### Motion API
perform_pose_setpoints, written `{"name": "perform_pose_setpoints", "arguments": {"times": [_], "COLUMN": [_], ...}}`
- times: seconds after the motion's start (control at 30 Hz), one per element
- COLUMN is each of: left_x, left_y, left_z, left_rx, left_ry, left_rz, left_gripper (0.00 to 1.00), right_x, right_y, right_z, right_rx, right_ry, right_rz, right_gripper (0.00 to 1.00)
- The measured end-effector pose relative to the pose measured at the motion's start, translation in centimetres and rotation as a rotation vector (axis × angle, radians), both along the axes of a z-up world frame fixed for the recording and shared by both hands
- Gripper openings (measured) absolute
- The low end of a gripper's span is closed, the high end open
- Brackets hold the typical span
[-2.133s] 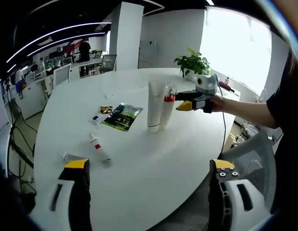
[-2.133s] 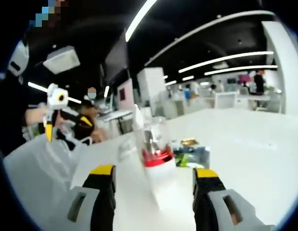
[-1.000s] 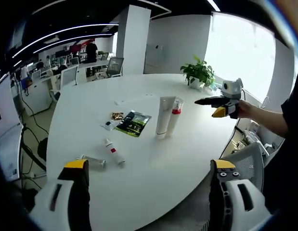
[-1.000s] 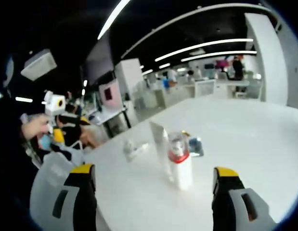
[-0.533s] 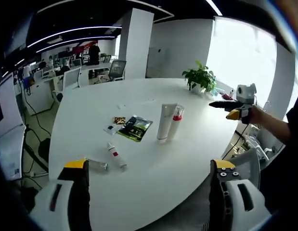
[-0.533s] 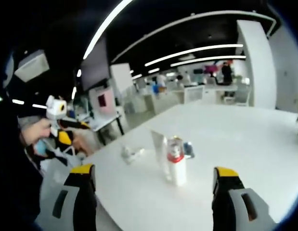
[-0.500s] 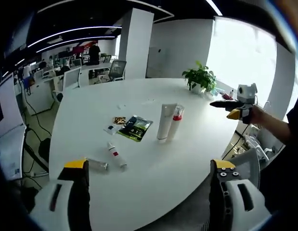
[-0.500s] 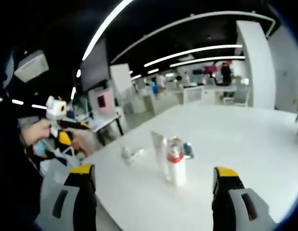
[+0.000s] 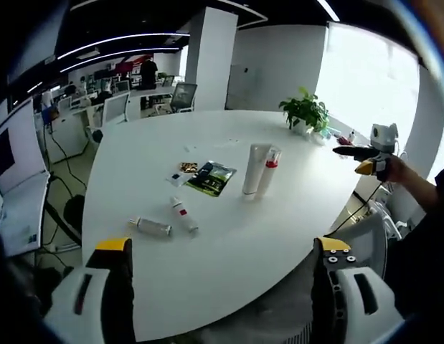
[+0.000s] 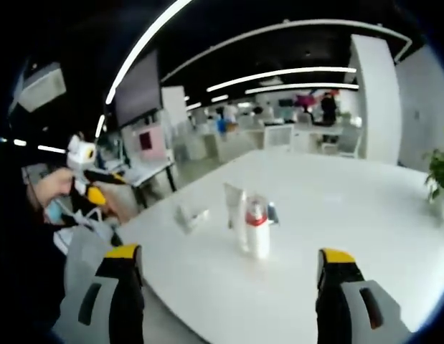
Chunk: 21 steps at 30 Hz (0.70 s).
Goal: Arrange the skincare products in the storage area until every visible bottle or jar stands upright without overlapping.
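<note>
A white tube [image 9: 252, 168] and a clear bottle with a red band [image 9: 268, 170] stand upright side by side, touching, near the middle of the round white table [image 9: 279, 229]. Two small tubes lie flat: one with a red band [image 9: 184, 215], one silver-capped [image 9: 151, 226]. My left gripper [image 9: 223, 269] is open and off the table's near edge. My right gripper [image 9: 361, 156] is held in a hand beyond the table's right edge. In the right gripper view, my right gripper [image 10: 225, 271] is open, well back from the red-band bottle [image 10: 257, 228] and the white tube [image 10: 234, 206]. The left gripper [image 10: 89, 179] is at the left.
A green sachet [image 9: 212, 177] and two small packets [image 9: 184, 170] lie flat behind the lying tubes. A potted plant [image 9: 304, 111] stands at the far edge. A mesh chair back [image 9: 365, 236] is near the right edge. Office desks and chairs stand behind.
Both grippers have drawn back from the table, so the products look smaller. The right gripper's jaws, earlier close around the red-band bottle, have spread wide; the bottle stays standing by the white tube.
</note>
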State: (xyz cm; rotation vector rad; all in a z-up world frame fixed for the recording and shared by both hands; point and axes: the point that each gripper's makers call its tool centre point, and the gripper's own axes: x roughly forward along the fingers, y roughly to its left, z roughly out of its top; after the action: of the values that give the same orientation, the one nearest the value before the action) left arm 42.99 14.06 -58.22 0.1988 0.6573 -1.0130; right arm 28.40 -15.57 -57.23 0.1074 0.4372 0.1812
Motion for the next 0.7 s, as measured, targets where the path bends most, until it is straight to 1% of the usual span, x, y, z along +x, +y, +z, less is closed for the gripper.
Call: {"name": "perform_pose_setpoints", "arguments": {"times": [0.13, 0.2, 0.37, 0.5, 0.63, 0.7], "left_x": [0.09, -0.05, -0.05, 0.19, 0.41, 0.48], "left_y": [0.41, 0.31, -0.13, -0.45, -0.50, -0.50], "left_z": [-0.26, -0.29, -0.27, -0.09, -0.07, -0.14], "left_rx": [0.000, -0.004, -0.005, -0.010, -0.008, -0.003], "left_ry": [0.008, 0.014, 0.013, 0.015, 0.016, 0.017], "left_rz": [0.014, 0.010, -0.002, -0.004, -0.006, -0.009], "left_gripper": [0.99, 0.99, 0.99, 0.99, 0.99, 0.99], "right_x": [-0.75, -0.91, -0.91, -0.78, -0.73, -0.79], "right_y": [0.03, 0.05, -0.02, -0.23, -0.16, -0.23], "right_z": [-0.87, -1.04, -0.76, -0.78, -0.54, -0.70], "right_rx": [0.002, 0.012, 0.018, 0.014, 0.023, 0.023], "right_ry": [0.028, 0.031, 0.019, 0.022, 0.008, 0.012], "right_rz": [-0.009, -0.014, -0.031, -0.037, -0.040, -0.044], "right_gripper": [0.99, 0.99, 0.99, 0.99, 0.99, 0.99]}}
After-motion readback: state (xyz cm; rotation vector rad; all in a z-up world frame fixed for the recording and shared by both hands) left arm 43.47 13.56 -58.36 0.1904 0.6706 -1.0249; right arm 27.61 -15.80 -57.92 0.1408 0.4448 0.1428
